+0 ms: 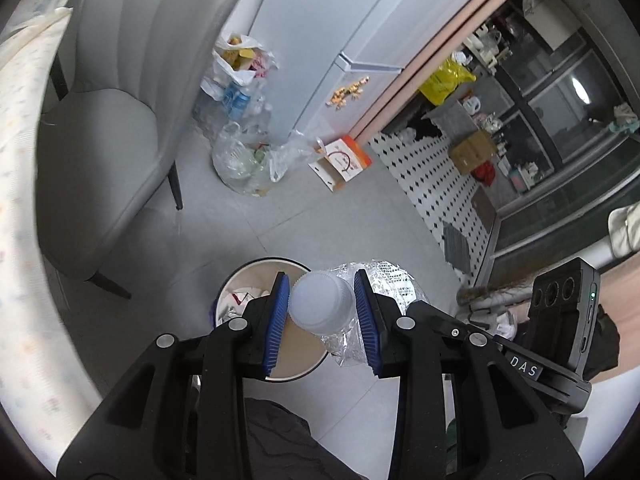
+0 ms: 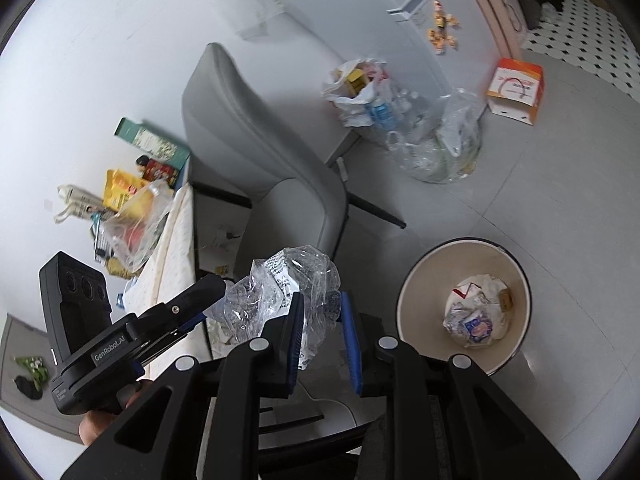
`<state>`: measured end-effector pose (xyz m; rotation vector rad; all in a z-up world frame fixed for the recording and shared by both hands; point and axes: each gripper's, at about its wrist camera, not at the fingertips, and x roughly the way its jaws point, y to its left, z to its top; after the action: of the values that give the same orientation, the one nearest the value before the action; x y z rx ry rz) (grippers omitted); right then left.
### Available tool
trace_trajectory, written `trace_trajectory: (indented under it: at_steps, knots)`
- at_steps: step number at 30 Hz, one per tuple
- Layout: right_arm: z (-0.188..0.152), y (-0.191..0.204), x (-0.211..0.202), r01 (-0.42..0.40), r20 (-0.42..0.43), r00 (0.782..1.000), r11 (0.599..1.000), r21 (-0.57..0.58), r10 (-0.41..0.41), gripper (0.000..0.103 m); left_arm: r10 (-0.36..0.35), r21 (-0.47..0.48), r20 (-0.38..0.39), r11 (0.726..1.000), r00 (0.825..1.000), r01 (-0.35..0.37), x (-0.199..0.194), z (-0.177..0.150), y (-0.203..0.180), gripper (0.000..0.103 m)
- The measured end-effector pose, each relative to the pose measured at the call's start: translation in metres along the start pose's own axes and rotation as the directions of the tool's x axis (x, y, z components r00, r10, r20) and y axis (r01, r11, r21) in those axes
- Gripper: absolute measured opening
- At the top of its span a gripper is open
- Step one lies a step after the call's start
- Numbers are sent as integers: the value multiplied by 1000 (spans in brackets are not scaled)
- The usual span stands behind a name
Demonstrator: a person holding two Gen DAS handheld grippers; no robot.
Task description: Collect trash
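My left gripper (image 1: 323,312) is shut on a translucent white plastic cup (image 1: 320,304), seen end-on between the blue pads. Crumpled clear film with black print (image 1: 390,280) hangs off the cup's right side. In the right wrist view my right gripper (image 2: 322,308) is shut on that same crumpled film (image 2: 292,276), which stretches left to the left gripper's fingers (image 2: 210,286). A round cream trash bin (image 1: 264,263) stands on the floor just beneath the cup. The bin (image 2: 420,280) lies to the right of the film and holds crumpled wrappers (image 2: 476,316). The right gripper's camera housing (image 1: 564,304) shows at the right edge.
A grey upholstered chair (image 1: 120,120) stands close to the bin. Clear bags of bottles and rubbish (image 1: 240,152) and an orange-and-white box (image 1: 344,160) sit by the white fridge (image 1: 320,20). A cloth-covered table with snack packets (image 2: 132,200) is behind the grippers.
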<state>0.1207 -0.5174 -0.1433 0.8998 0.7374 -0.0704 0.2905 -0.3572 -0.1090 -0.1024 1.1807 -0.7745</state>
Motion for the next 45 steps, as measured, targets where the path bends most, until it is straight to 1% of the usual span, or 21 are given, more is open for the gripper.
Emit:
trace_trajectory:
  at_steps: [6, 8, 10, 11, 13, 16, 20, 22, 25, 26, 27, 28, 29, 31, 33, 35, 38, 43, 45]
  knots:
    - [6, -26, -1, -4, 15, 1000, 999, 50, 3, 21, -4, 0, -22, 1000, 1000, 4, 25, -3, -13, 34]
    - [9, -34, 2, -11, 15, 1000, 998, 65, 10, 23, 12, 8, -28, 1000, 1000, -12, 34, -4, -16, 41]
    - [11, -46, 7, -3, 19, 1000, 996, 87, 2, 45, 27, 5, -14, 1000, 1000, -27, 40, -5, -14, 72]
    - [11, -52, 7, 12, 28, 999, 995, 98, -15, 58, 40, -3, -1, 999, 999, -40, 42, -5, -12, 76]
    - [12, -65, 9, 46, 29, 998, 992, 117, -50, 59, 72, -18, -2, 997, 997, -72, 44, -8, -7, 77]
    - [8, -81, 9, 56, 18, 998, 987, 150, -60, 59, 84, -31, -14, 996, 996, -85, 43, -12, 0, 77]
    - [5, -86, 3, 67, 18, 997, 987, 149, -70, 59, 110, -1, -16, 994, 994, -110, 38, -14, 0, 77]
    - [3, -81, -2, 78, 22, 996, 988, 131, -81, 61, 112, 13, -7, 994, 994, -112, 32, -16, -3, 77]
    - [2, -69, -9, 89, 34, 995, 992, 93, -92, 67, 120, 25, 14, 992, 993, -120, 19, -16, -5, 77]
    - [1, -64, -12, 93, 37, 995, 992, 82, -96, 70, 122, 28, 24, 992, 992, -123, 14, -17, -6, 77]
    - [1, -57, -16, 97, 43, 994, 993, 68, -100, 74, 124, 31, 36, 992, 992, -125, 9, -18, -6, 80]
    - [1, -53, -20, 100, 47, 994, 993, 58, -103, 76, 126, 35, 57, 991, 990, -128, 0, -19, -6, 85]
    - [1, -47, -24, 103, 54, 993, 994, 46, -105, 80, 131, 41, 79, 990, 988, -134, -8, -20, -7, 88]
    - [1, -30, -34, 123, 71, 990, 992, 4, -122, 85, 147, 50, 124, 987, 981, -155, -28, -22, -8, 96]
    - [0, -16, -44, 154, 100, 984, 987, -39, -150, 92, 155, 31, 168, 986, 974, -162, -49, -27, -5, 97]
    - [-2, -3, -51, 163, 122, 981, 983, -80, -152, 95, 166, 2, 199, 986, 966, -170, -65, -32, -1, 97]
    - [-8, 22, -59, 173, 129, 980, 973, -152, -154, 95, 183, -35, 240, 983, 953, -179, -91, -41, 4, 97]
    - [-21, 62, -78, 187, 158, 976, 951, -245, -151, 95, 217, -80, 319, 976, 923, -202, -140, -60, 16, 97]
    - [-26, 80, -88, 254, 198, 958, 934, -252, -208, 95, 217, -87, 342, 976, 914, -199, -158, -66, 18, 97]
